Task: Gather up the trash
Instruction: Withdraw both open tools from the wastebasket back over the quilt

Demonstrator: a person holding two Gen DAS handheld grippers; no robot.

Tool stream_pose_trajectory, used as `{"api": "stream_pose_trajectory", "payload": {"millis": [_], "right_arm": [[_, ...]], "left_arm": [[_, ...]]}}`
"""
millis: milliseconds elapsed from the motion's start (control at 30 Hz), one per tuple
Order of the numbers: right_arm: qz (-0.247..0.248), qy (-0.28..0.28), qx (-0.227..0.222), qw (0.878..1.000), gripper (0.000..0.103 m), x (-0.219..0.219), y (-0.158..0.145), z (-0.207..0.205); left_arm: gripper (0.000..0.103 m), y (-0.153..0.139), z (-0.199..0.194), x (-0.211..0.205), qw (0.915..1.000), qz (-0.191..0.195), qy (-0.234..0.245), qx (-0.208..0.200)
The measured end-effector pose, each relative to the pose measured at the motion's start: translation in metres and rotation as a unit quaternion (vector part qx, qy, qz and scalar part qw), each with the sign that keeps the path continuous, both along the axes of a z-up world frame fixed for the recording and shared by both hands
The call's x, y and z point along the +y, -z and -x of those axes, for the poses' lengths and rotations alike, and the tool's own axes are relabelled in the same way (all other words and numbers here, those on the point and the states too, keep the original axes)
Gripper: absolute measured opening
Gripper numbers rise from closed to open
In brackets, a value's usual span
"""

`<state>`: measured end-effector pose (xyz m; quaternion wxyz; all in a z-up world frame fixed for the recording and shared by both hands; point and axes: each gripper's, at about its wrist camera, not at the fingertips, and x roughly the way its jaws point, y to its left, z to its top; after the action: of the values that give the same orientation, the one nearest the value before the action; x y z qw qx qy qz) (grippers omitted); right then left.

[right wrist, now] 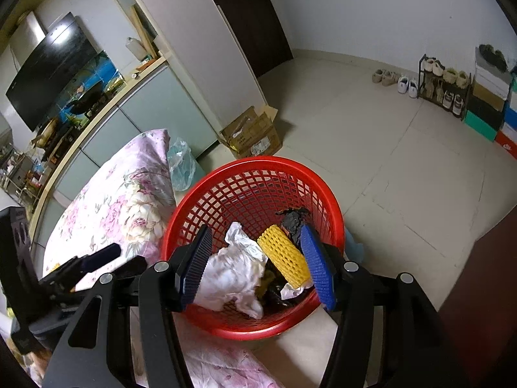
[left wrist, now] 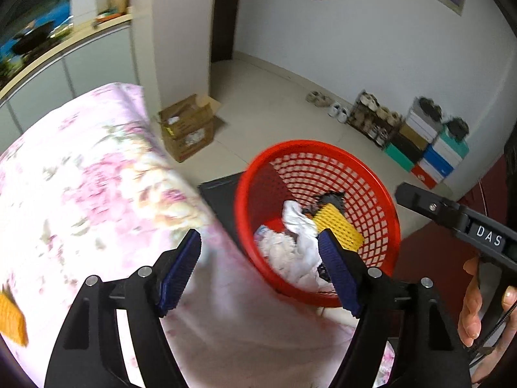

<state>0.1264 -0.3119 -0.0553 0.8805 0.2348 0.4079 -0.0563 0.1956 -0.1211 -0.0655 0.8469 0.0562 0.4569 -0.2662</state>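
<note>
Your left gripper (left wrist: 258, 271) sits closest, jaws spread wide with nothing between them; its left pad hangs over the quilt (left wrist: 80, 177), its right pad over the near rim of the basket (left wrist: 381, 194). Your right gripper (right wrist: 255, 265) is partly open above the basket (right wrist: 181, 223), and nothing is pinched: the pads stand clear of the trash below.

Inside the basket lie a yellow foam net (right wrist: 286, 260), crumpled paper (right wrist: 232, 271) and a black scrap (right wrist: 292, 221). The net's long axis runs from the basket's middle toward you and a little right in the right wrist view, its near end by the right pad. The paper lies just left of it, touching. The black scrap sits at the net's far end.

An orange piece (left wrist: 11, 318) rests on the quilt at the far left edge of the left wrist view, well apart from the basket.

Mind the edges: the quilt's edge runs just beside the basket's left rim. Beyond the basket the floor (right wrist: 387, 161) is open as far as the box (right wrist: 255, 135) and the shoe rack (right wrist: 442, 87).
</note>
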Motion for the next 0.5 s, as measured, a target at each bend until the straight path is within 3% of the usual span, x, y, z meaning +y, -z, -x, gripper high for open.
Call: {"api": "stream_pose_trajectory", "payload": {"millis": [300,500], "right_arm": [[0.033,-0.029,-0.02,0.999,0.055,0.029,-0.018,0.005],[0.049,-0.082,-0.026,0.995,0.055,0.077,-0.026,-0.002]], "left_arm": [[0.075,-0.02,0.017,0.059,0.9971,0.015,-0.068,-0.031],[0.079,-0.022,0.029,0.088,0.9944,0.015,-0.096,-0.041]]}}
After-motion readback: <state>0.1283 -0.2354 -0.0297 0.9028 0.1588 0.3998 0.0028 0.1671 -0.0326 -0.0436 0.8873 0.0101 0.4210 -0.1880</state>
